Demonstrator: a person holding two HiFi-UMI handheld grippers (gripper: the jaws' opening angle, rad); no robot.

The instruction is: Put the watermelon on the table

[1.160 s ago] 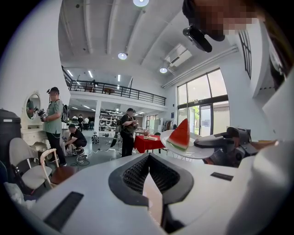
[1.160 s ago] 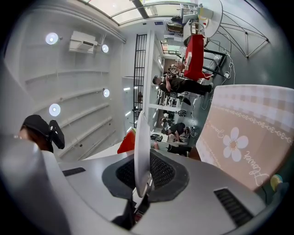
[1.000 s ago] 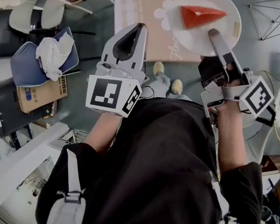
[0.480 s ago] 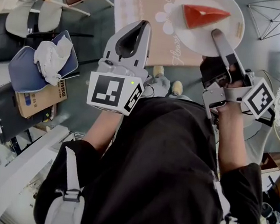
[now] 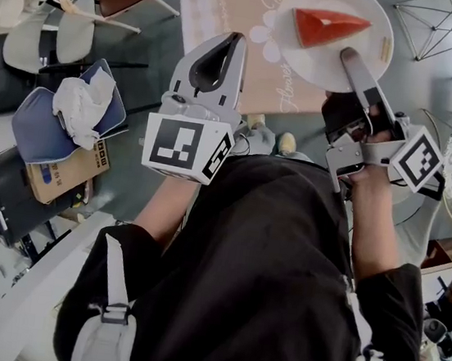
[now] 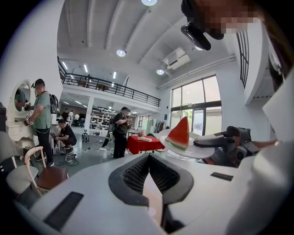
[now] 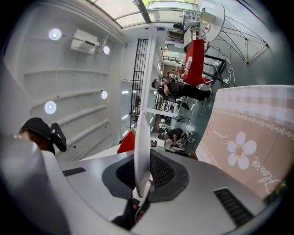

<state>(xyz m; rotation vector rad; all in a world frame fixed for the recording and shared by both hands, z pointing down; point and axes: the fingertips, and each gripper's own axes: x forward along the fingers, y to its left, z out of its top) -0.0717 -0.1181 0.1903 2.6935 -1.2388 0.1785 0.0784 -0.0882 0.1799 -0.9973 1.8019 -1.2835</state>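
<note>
The right gripper [image 5: 349, 60] is clamped on the 6 o'clock rim of a white plate [image 5: 372, 13], and the watermelon [image 5: 325, 25] lies on that plate toward its 12 o'clock side. The plate looks to be in the air, partly over the 3 o'clock edge of the bench [image 5: 225, 2]. The left gripper [image 5: 225, 43] hangs at 9 o'clock of the right one, jaws together and empty.

Held by one rim only, the plate will want to droop, so the wrist should stay level. It should likely be carried toward 10 o'clock until it is fully over the cloth, then lowered flat. The grip should loosen only once the base rests.
</note>
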